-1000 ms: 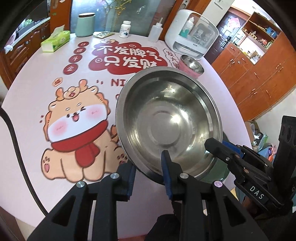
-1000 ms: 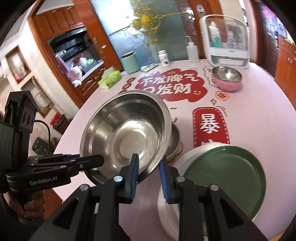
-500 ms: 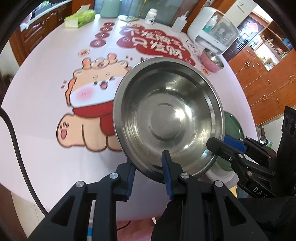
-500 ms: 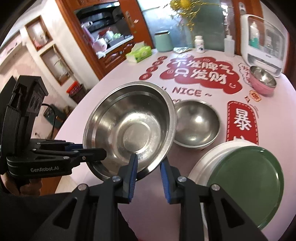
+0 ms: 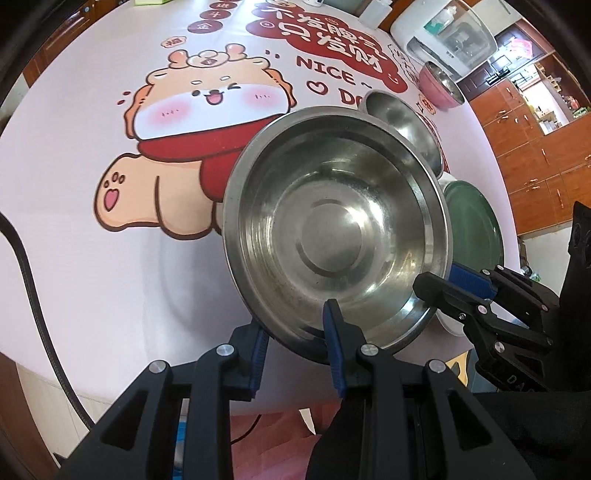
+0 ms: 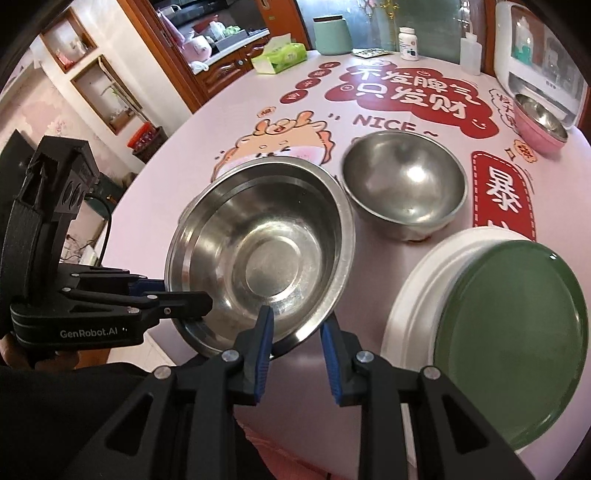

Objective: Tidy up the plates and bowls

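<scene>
Right now two claws hold one big steel bowl (image 5: 336,236) by its rim, close to the near edge of the counter (image 5: 110,288). The left claw (image 5: 295,354) has the rim between its blue pads, one pad inside the bowl and one outside. The right claw (image 6: 295,350) grips the rim the same way from the other side. Both claws are clamped on the bowl. The bowl is tilted a little. I cannot tell if its bottom touches the counter. Just to the right of it sits a green plate (image 6: 506,339) on top of a white plate (image 6: 413,280). A bit farther back stands a smaller steel bowl (image 6: 404,184), apart from the big one. Farther still, a pink bowl (image 6: 539,125) with a shiny inside sits near a white box (image 6: 535,55). At the far edge stand a tissue box (image 6: 280,57), a green jar (image 6: 332,35) and two small bottles.
</scene>
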Tool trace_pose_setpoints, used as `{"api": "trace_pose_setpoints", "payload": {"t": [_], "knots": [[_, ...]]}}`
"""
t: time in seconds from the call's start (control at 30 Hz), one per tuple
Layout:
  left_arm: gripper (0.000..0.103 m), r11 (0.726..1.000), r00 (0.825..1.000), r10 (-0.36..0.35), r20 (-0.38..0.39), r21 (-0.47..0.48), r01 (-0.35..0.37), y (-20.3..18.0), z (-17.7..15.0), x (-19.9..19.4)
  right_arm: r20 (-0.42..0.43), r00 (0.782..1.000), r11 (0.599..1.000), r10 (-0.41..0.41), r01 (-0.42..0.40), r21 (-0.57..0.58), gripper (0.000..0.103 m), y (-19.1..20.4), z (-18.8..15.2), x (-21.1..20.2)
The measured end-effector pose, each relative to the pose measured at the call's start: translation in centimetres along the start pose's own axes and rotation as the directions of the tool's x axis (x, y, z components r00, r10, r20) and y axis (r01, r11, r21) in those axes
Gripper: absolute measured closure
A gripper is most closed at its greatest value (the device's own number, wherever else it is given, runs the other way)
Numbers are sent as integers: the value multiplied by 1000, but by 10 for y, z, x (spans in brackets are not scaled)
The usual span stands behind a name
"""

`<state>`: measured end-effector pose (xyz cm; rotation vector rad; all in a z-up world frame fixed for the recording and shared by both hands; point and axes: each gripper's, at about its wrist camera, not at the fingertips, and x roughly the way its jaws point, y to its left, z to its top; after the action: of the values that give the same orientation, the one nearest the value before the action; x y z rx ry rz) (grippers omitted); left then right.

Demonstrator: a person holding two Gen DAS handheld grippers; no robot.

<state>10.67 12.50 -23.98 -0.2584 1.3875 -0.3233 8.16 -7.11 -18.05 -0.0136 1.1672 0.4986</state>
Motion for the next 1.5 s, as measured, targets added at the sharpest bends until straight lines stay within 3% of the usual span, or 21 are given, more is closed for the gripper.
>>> {"api": "trace_pose_setpoints", "payload": {"t": [0.43,0.57,0.73,0.97,1.1,1.5], "knots": [[74,1000,998,21,-55,4,-20,-8,11,20,-59,997,999,-41,42,12,72,-12,0,7],[74,999,997,52,-57,0,-52,-9,14,20,-77,993,996,-84,82,-33,59,-8,3,10],[72,998,996,69,-49,-5,-70,-9,16,17,-75,993,995,-96,94,-31,51,-11,3,7],[69,997,997,77,-25,6,-76,-7,12,7,-60,990,992,-124,124,-9,48,-11,-4,-1],[57,995,996,93,11,26,-93,-7,12,-3,-31,990,990,-139,139,4,48,-12,-6,-6],[49,993,987,108,120,40,-113,-28,27,-33,42,990,991,-133,132,29,48,-28,-6,-26]]}}
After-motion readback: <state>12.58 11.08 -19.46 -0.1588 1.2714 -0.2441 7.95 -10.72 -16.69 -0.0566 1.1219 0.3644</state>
